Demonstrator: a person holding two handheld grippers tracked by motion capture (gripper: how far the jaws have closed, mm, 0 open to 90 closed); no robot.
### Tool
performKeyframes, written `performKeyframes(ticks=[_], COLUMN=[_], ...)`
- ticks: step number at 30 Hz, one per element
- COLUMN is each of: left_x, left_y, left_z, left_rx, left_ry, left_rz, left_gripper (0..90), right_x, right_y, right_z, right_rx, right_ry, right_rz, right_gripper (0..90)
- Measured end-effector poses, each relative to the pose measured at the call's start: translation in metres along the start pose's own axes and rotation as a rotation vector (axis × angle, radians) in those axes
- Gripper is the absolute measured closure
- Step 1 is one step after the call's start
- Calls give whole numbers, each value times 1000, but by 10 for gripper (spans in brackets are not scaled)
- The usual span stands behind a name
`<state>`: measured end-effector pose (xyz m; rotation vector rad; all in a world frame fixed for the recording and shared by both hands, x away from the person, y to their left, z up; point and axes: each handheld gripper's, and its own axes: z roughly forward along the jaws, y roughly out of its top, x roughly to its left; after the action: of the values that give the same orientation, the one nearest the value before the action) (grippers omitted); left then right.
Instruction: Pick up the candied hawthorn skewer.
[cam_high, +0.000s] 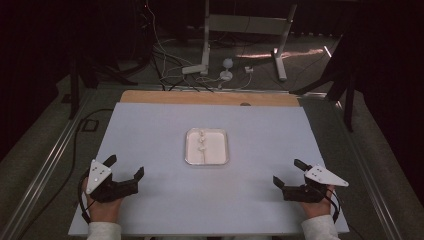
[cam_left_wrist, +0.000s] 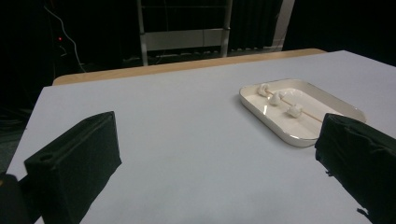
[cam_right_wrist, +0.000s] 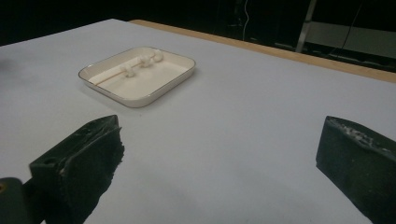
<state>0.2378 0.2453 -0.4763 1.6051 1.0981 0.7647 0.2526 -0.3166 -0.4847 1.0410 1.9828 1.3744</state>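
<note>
A shallow white tray lies at the middle of the pale blue table top. In it lies a thin wooden skewer carrying three small white lumps, like marshmallows. The same tray shows at the right of the left gripper view, and the tray sits upper left in the right gripper view. My left gripper rests near the front left of the table, open and holding nothing. My right gripper rests near the front right, also open with nothing between its jaws. Both are well apart from the tray.
A wooden strip edges the table's far side. Beyond it stand a white metal frame and loose cables on the floor. Dark stands flank the table left and right.
</note>
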Motion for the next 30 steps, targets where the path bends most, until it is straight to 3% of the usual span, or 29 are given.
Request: performKeyframes(ticks=[17,20,30], left_x=[-1,-5,-8], left_y=[-1,3,16], left_z=[1,1,6], left_rx=[18,40,39], left_ry=[23,15,16], left_rz=[-5,-13,-12], left_gripper=[4,4,4], right_x=[4,5,5], right_y=[2,2,2], right_z=[2,2,2], right_rx=[0,4,-1], right_ry=[-12,-20,-35], right_rz=[-9,-14,-13], right_gripper=[2,2,2])
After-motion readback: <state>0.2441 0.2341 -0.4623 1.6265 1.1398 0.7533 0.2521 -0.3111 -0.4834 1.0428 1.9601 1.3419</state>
